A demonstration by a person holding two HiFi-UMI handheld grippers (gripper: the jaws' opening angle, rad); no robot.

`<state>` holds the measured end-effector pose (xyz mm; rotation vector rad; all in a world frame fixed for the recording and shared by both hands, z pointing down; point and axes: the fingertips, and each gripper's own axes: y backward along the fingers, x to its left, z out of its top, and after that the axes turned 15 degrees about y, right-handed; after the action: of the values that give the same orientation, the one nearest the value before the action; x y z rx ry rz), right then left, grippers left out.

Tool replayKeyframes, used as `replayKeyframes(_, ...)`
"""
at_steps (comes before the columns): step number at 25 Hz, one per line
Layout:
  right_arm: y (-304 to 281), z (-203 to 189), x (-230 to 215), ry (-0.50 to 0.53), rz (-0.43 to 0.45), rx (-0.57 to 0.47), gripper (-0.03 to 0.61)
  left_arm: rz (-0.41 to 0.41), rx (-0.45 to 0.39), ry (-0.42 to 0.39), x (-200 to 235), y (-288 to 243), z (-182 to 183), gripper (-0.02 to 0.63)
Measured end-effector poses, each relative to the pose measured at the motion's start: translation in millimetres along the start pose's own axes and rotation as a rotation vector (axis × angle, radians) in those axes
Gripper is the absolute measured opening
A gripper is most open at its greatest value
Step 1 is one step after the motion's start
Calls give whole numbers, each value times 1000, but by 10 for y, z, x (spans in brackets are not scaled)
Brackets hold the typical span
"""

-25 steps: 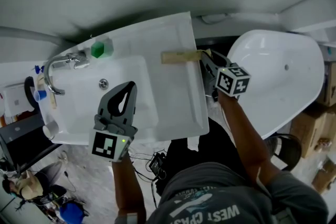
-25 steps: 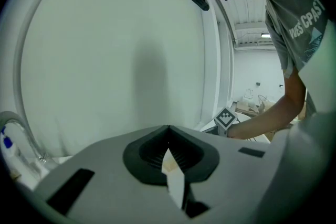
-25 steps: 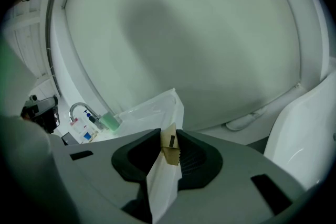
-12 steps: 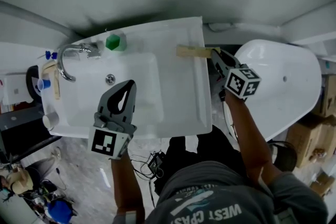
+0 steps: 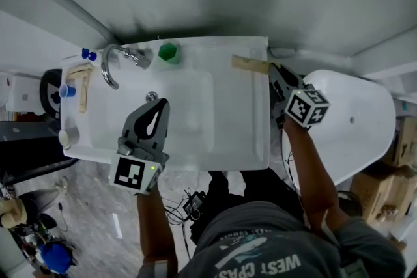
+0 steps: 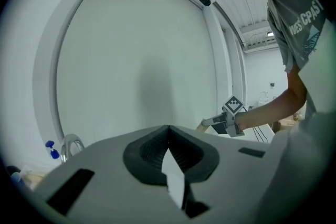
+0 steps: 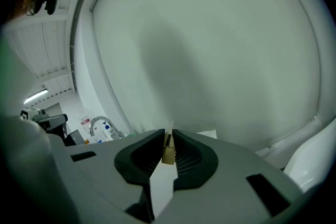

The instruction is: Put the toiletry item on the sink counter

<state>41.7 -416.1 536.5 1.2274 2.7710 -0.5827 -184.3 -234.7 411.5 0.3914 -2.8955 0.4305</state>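
Tan toiletry item point(image 5: 249, 64) — clamped in right gripper point(image 7: 168, 136), jaws just closing.

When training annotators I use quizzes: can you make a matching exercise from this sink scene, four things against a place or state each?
Things: 1 green item; 2 tan toiletry item; 3 left tool; 4 faucet.
States: A shut, holding nothing; B curved and chrome; C on the sink counter, right of the faucet in the head view; D clamped in the right tool.
Pairs: 1-C, 2-D, 3-A, 4-B. The right tool's jaws have just been closing, with the tan toiletry item between them.
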Motion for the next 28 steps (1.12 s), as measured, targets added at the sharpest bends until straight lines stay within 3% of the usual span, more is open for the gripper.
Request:
replayKeyframes(17,-623,729,989,109,153,-70,61,141,-106,-14,577,789,298,3)
replayKeyframes(28,-1152,812,1614,161,244,-51,61,220,-138,17,915,1191,228,3)
